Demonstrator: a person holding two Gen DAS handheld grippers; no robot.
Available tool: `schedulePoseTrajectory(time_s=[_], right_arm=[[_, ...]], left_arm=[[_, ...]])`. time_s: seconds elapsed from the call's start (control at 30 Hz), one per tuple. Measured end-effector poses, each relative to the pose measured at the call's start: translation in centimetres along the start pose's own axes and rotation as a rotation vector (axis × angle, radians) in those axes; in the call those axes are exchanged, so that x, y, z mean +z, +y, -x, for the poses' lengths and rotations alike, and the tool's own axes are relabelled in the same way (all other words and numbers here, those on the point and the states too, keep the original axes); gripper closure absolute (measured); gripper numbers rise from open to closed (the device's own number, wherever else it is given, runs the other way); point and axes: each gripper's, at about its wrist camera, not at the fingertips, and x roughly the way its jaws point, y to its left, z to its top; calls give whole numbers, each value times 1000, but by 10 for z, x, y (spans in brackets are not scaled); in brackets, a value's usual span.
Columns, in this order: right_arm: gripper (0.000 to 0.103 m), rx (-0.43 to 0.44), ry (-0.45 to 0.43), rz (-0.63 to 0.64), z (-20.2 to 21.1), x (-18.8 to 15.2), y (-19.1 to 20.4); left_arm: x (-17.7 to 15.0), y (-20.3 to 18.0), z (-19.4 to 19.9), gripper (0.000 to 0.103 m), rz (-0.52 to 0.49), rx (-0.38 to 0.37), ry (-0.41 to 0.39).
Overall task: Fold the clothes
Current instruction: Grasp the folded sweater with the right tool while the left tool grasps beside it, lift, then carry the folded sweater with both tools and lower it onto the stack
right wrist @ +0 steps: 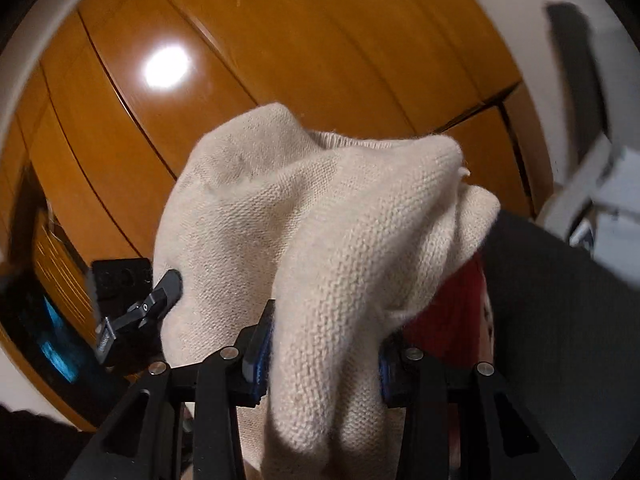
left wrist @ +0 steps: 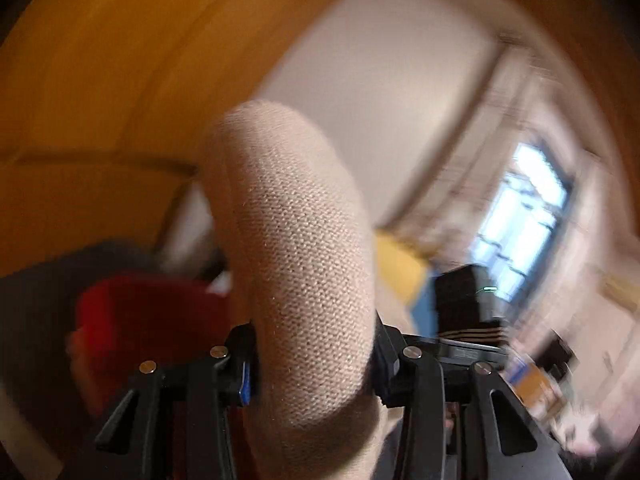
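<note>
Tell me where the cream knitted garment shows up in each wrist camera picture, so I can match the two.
Left wrist view: the cream knitted garment rises as a thick roll from bottom centre, pinched in the left claw.
Right wrist view: it fills the centre as a bunched mound, pinched in the right claw.
Shared landmark: the orange wooden panelling behind it.

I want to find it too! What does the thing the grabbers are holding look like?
Look in front of the shiny orange-brown wooden doors. Bunched between the black fingers of both grippers is a cream knitted garment. It is pale and woolly, unlike the red cloth beside it.
</note>
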Motion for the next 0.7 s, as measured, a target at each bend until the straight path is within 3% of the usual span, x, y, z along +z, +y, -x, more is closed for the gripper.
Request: schedulePoseTrajectory(time_s=[0.07,0.13,0.17,0.27,0.43,0.5,0.53,0.63,0.7], right_arm=[[62,-84,127,-20,-46,8,-17],[59,-197,249,-51,-85,-5,-40],[58,-181,264,-89,-94,-16,-53],[55,-80,186,-180,-86,-33,-74],[49,-86,121,-239,-76,-39,-95],[42,-108,109,-253,-71,-39,-100],[32,-123,96,-258,-67,-39,-100],[12,-181,70,-257,-54,-37,-101],[11,-212,57,-254,-44,-35,-100]], left_arm=[[-11,42,-16,59,106,85,78],[-23,77,-19,58,191,24,97],[-24,83,-18,58,198,6,95],[-14,81,-19,56,148,17,95],[8,54,-9,51,56,77,119],[10,41,6,51,23,155,100],[10,36,15,51,4,197,86],[5,30,50,53,18,319,31],[3,15,72,54,-49,405,-52]])
